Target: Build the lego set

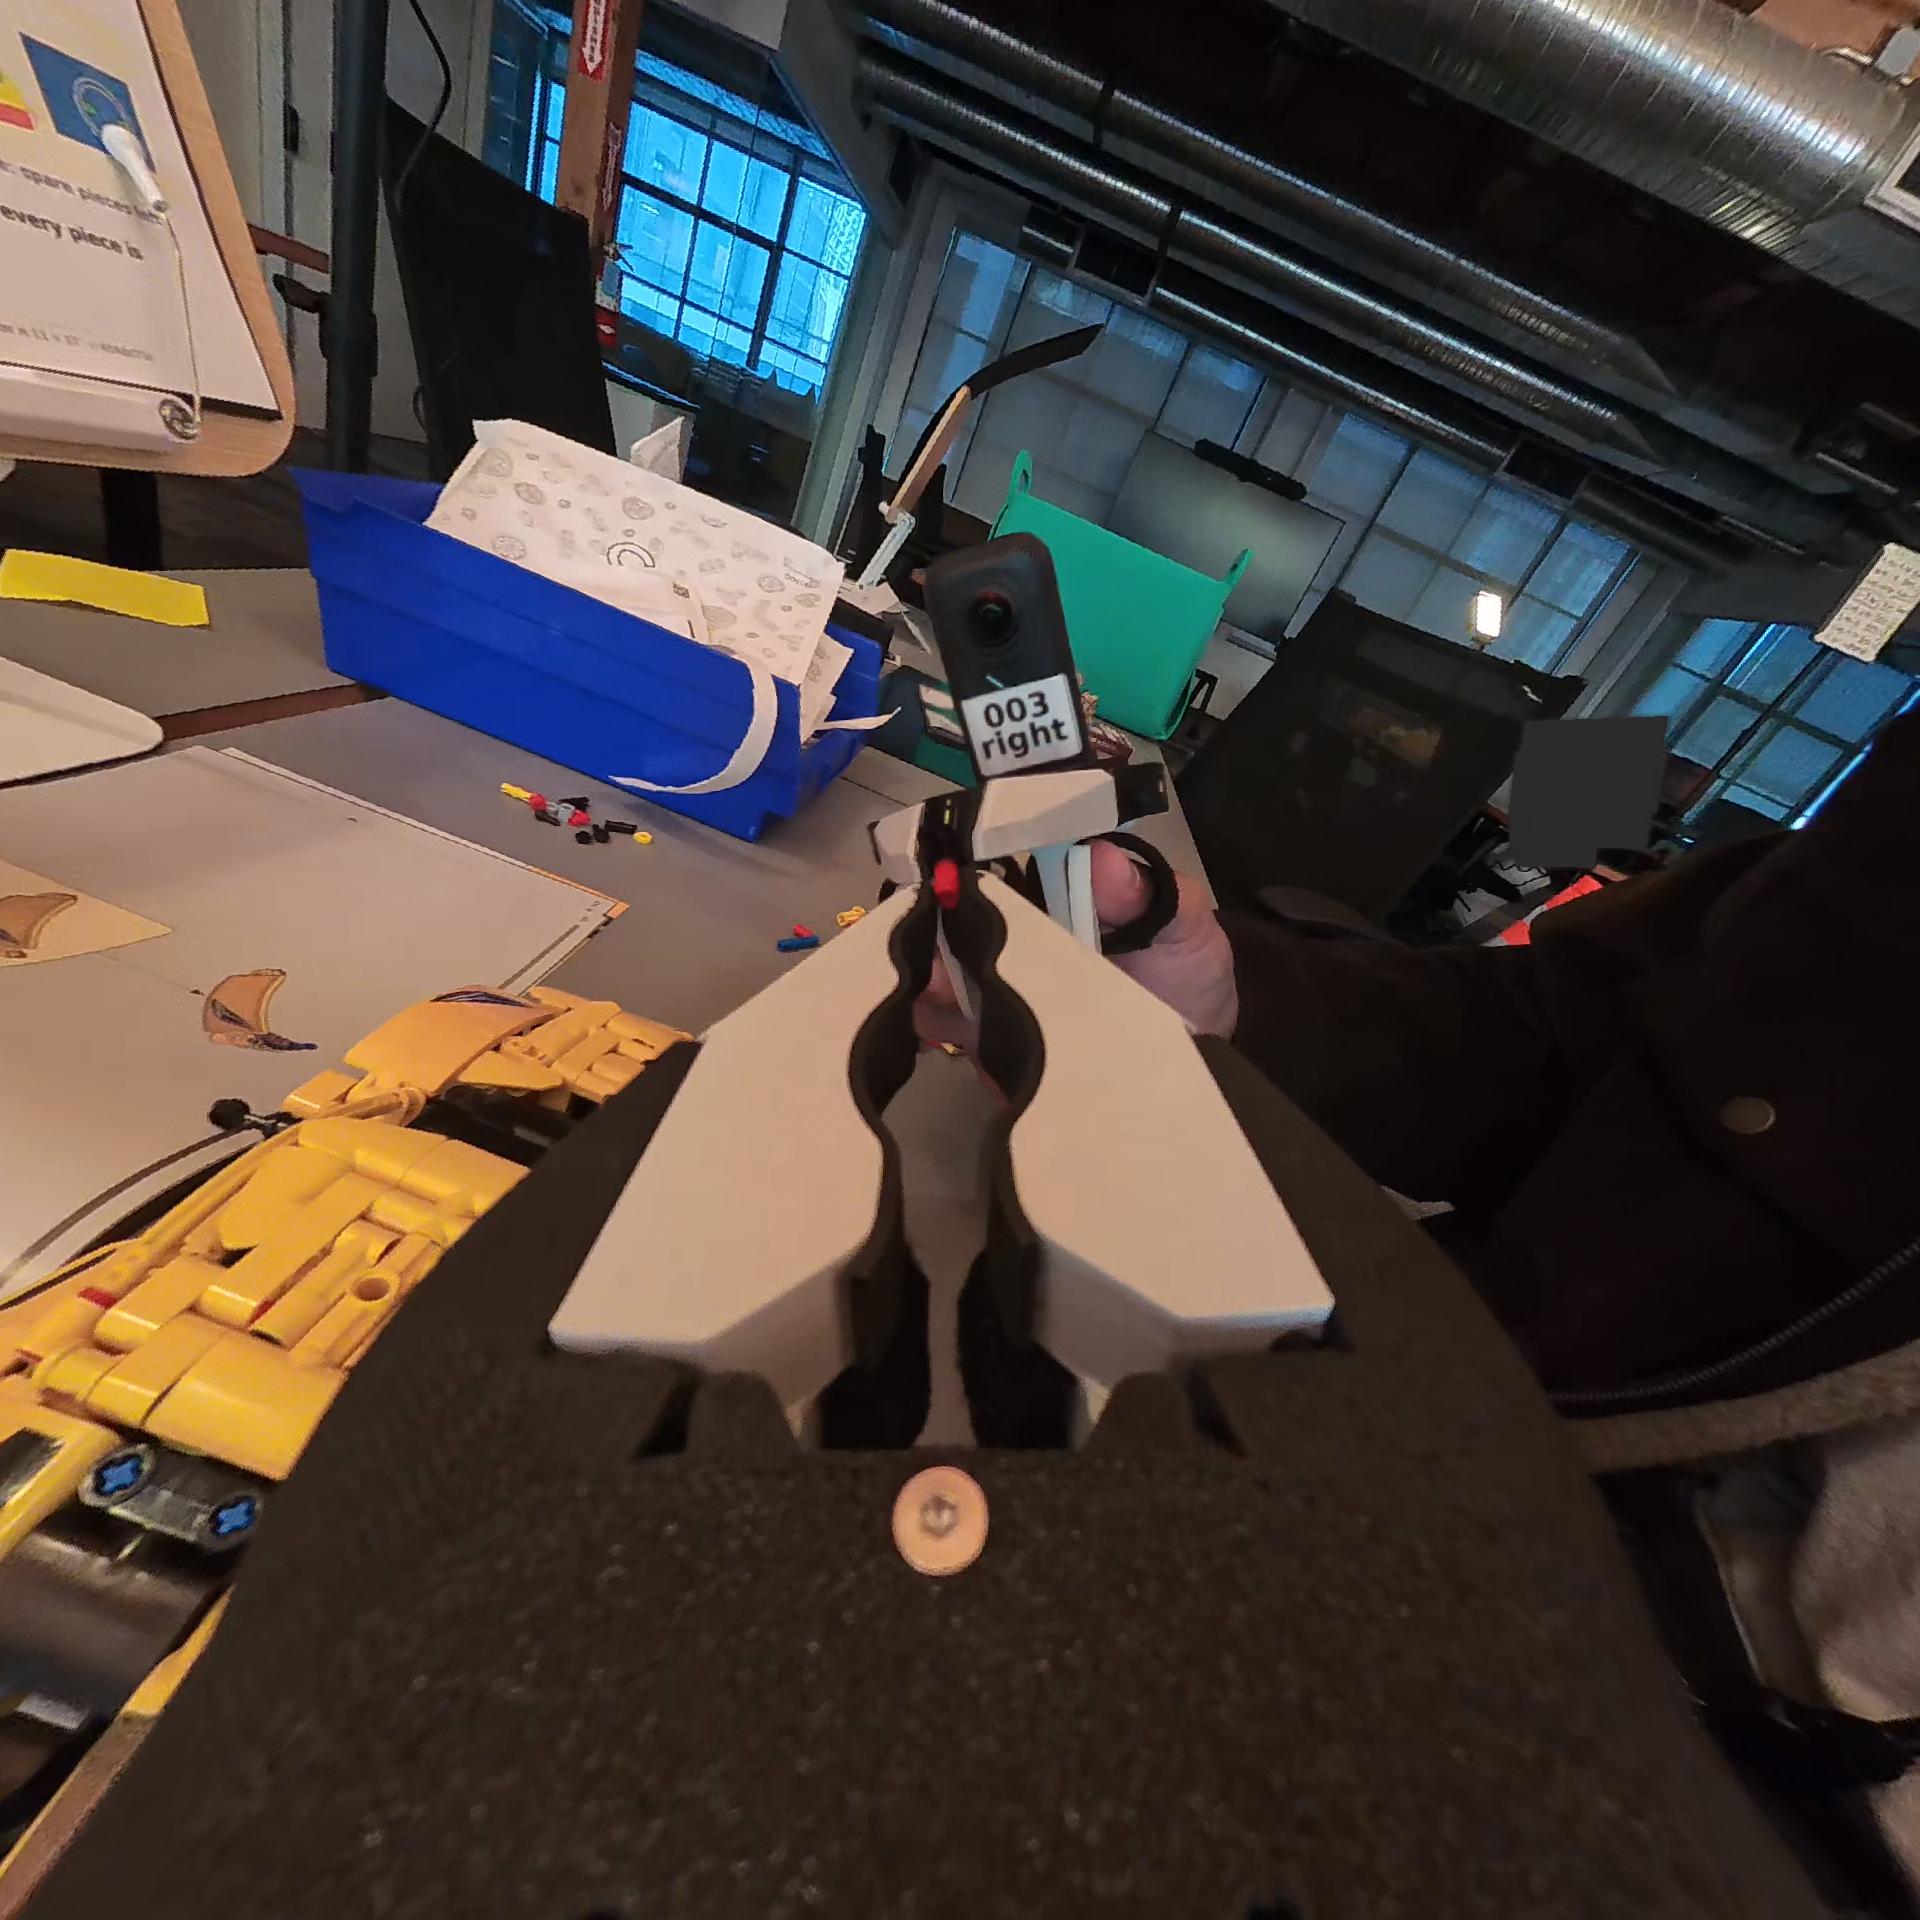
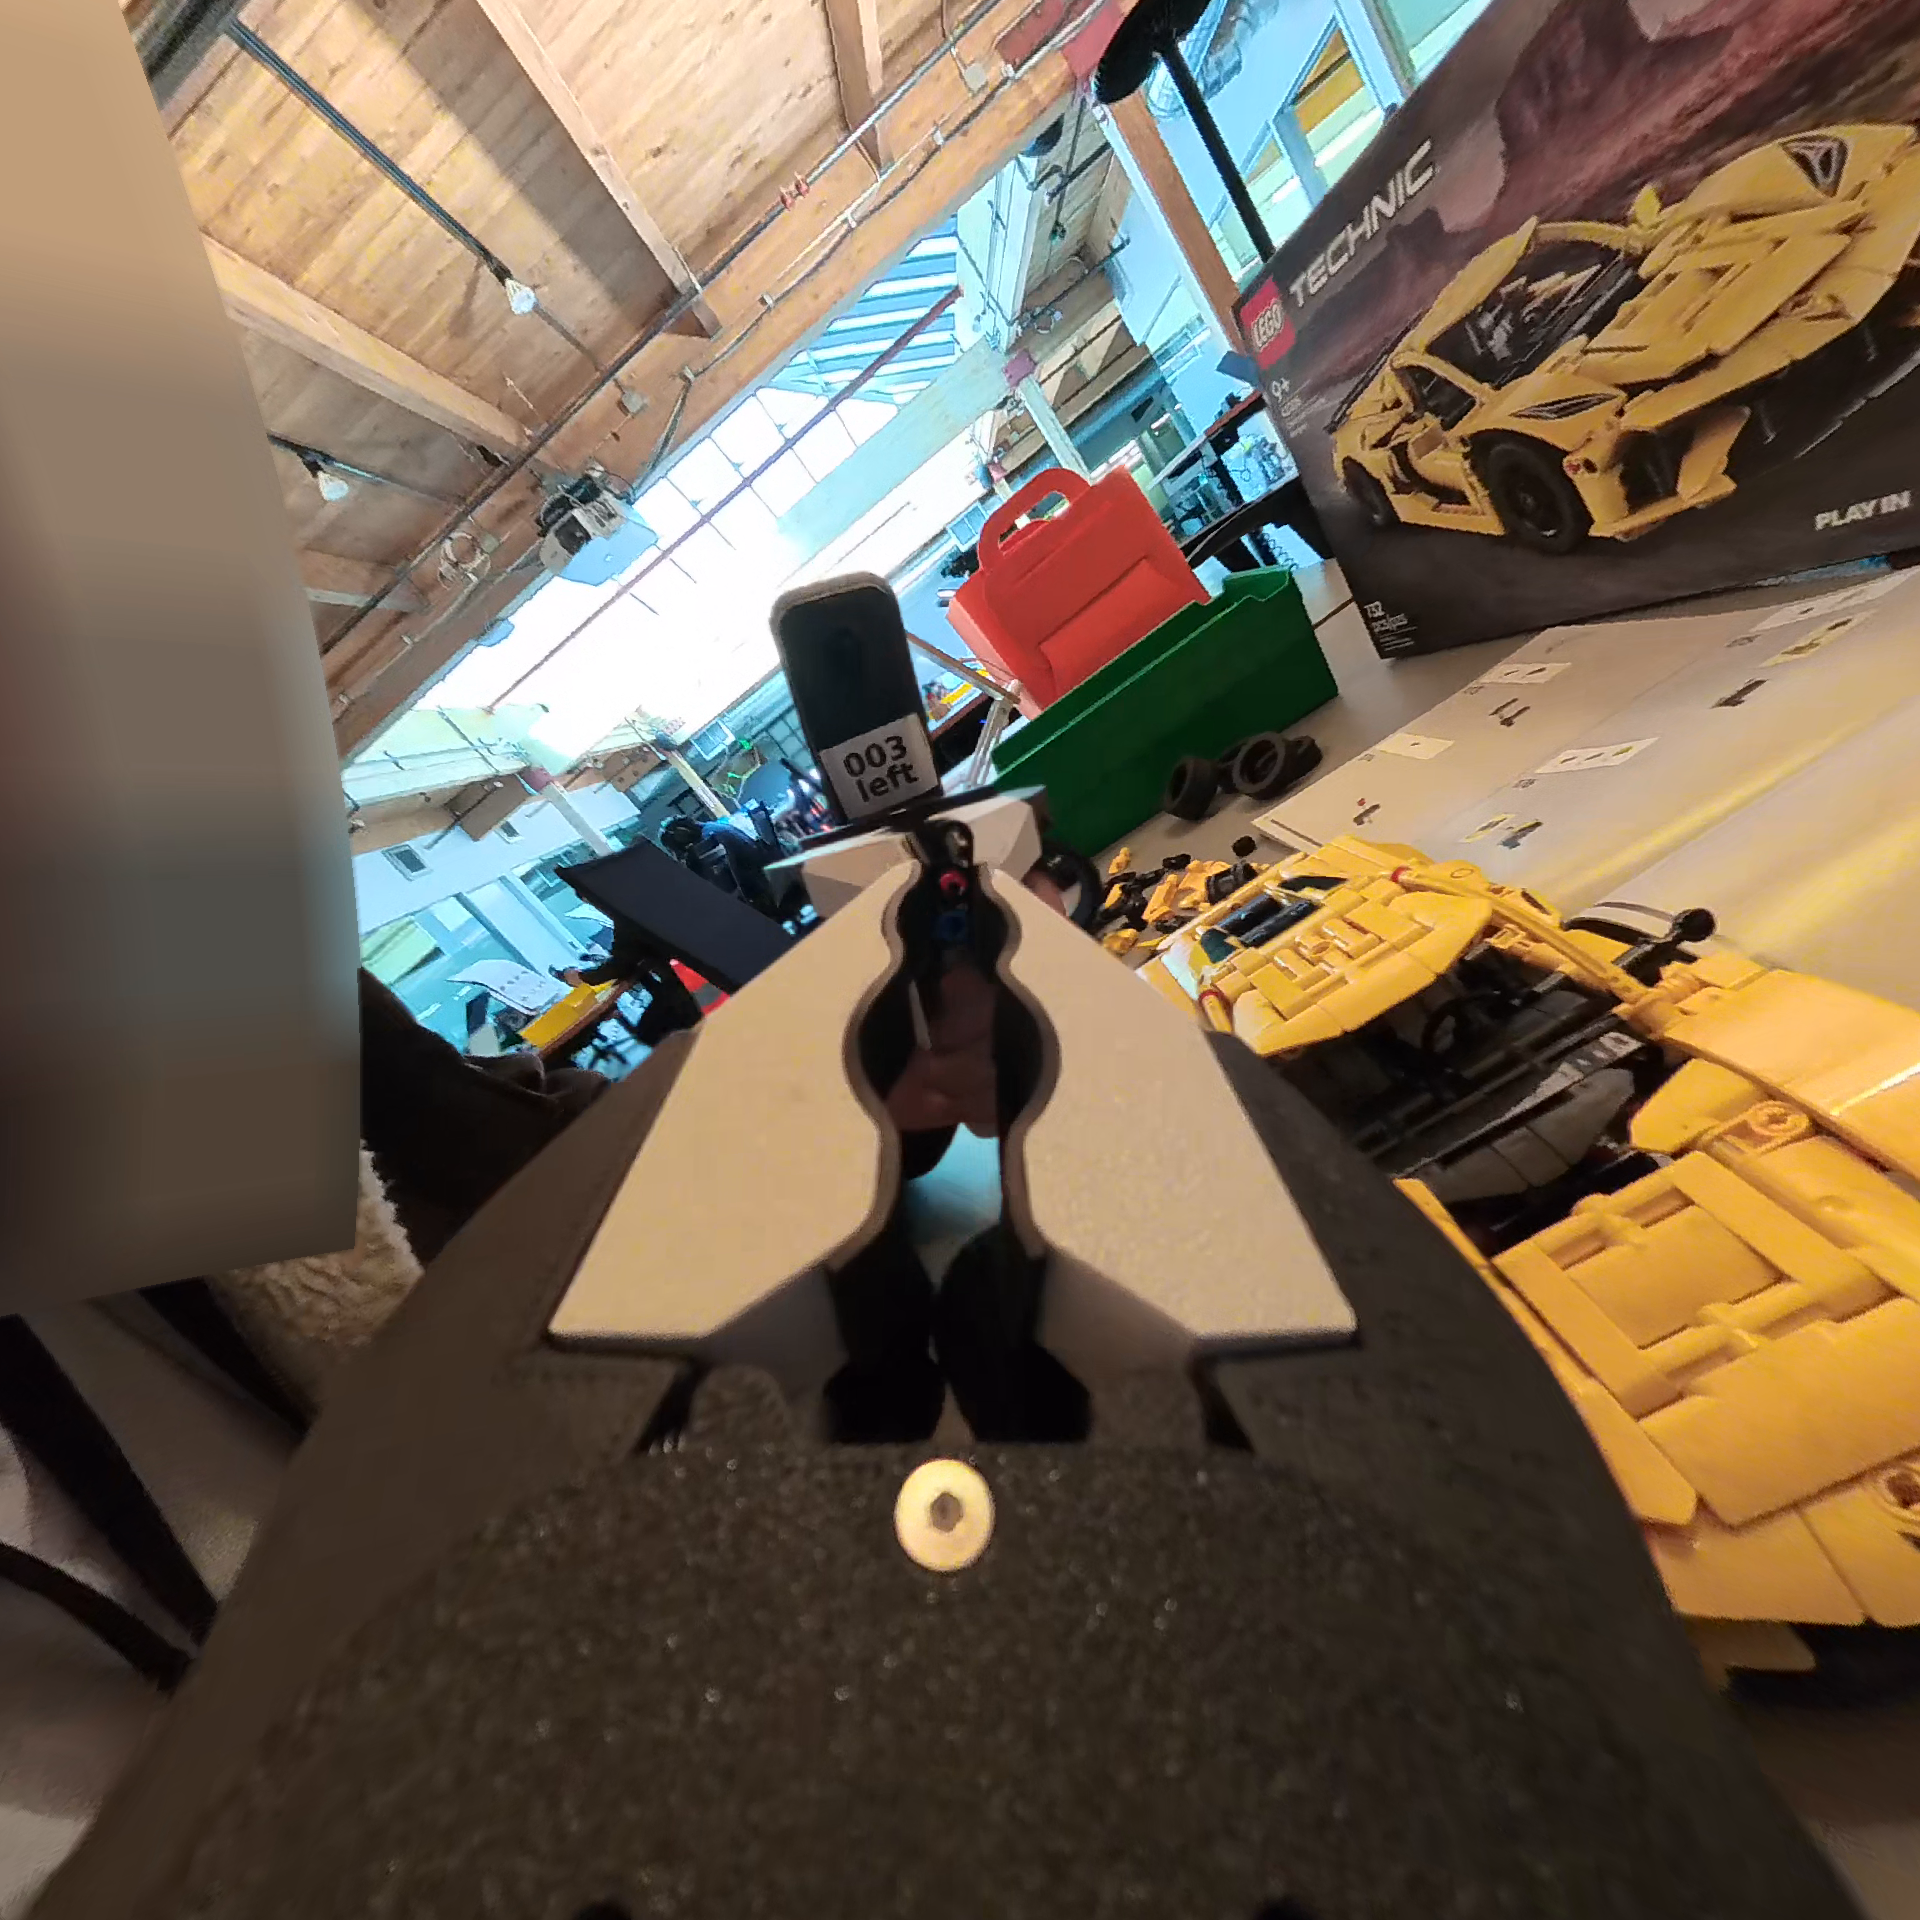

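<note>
A grey table [image 1: 727, 894] in a loft workshop with big windows and silver ducting carries the yellow Lego car [image 2: 1558, 1195], which lies just beside both grippers, with an open instruction booklet [image 1: 312, 883] behind it. The left gripper [image 1: 943, 904] and right gripper [image 2: 940, 914] are raised tip to tip, facing each other, each with its fingers drawn narrow onto a small red-tipped pin [image 1: 945, 881]. Around stand a blue bin [image 1: 540, 665] stuffed with paper, loose pins [image 1: 577, 816], a green bin [image 2: 1164, 707], black tyres [image 2: 1247, 774] and the set's box [image 2: 1610, 343].
</note>
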Available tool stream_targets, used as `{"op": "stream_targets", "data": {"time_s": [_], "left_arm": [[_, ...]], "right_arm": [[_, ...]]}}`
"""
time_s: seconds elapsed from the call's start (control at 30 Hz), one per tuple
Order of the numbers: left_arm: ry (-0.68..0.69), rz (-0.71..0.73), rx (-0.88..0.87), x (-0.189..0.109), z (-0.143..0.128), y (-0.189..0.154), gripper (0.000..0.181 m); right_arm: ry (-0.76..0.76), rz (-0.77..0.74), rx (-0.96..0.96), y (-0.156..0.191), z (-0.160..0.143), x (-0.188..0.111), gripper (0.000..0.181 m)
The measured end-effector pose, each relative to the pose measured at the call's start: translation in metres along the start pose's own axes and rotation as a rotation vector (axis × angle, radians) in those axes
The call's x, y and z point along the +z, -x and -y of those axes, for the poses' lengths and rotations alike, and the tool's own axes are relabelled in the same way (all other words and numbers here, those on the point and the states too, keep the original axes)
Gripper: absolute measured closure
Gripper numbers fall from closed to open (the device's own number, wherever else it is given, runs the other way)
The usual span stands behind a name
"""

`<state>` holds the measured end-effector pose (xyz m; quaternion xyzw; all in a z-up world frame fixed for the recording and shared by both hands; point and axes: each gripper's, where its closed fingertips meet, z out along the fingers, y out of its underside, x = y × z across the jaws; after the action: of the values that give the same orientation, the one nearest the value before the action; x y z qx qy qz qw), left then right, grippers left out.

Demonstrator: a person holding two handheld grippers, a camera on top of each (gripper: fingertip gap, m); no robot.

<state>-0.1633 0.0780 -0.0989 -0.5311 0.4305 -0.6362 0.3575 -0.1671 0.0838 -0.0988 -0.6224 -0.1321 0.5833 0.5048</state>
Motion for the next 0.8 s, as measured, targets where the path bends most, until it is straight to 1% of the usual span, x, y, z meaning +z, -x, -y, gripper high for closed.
{"op": "stream_targets", "data": {"time_s": [0.17, 0.27, 0.43, 0.67, 0.8], "left_arm": [[0.008, -0.009, -0.005, 0.0, -0.001, -0.001, 0.178], [0.024, -0.008, -0.005, 0.0, -0.004, -0.001, 0.178], [0.037, -0.021, -0.005, 0.001, -0.006, -0.003, 0.178], [0.031, -0.051, -0.009, 0.0, -0.003, -0.008, 0.178], [0.013, -0.065, -0.005, -0.002, 0.0, -0.01, 0.177]], "right_arm": [[0.021, 0.012, -0.001, 0.001, -0.002, -0.001, 0.175], [0.053, -0.009, -0.05, 0.0, -0.005, -0.001, 0.175], [0.08, 0.019, -0.034, 0.001, -0.008, -0.003, 0.175], [0.078, 0.076, 0.022, 0.006, -0.01, -0.002, 0.176], [0.017, 0.145, 0.14, 0.009, -0.006, 0.0, 0.176]]}}
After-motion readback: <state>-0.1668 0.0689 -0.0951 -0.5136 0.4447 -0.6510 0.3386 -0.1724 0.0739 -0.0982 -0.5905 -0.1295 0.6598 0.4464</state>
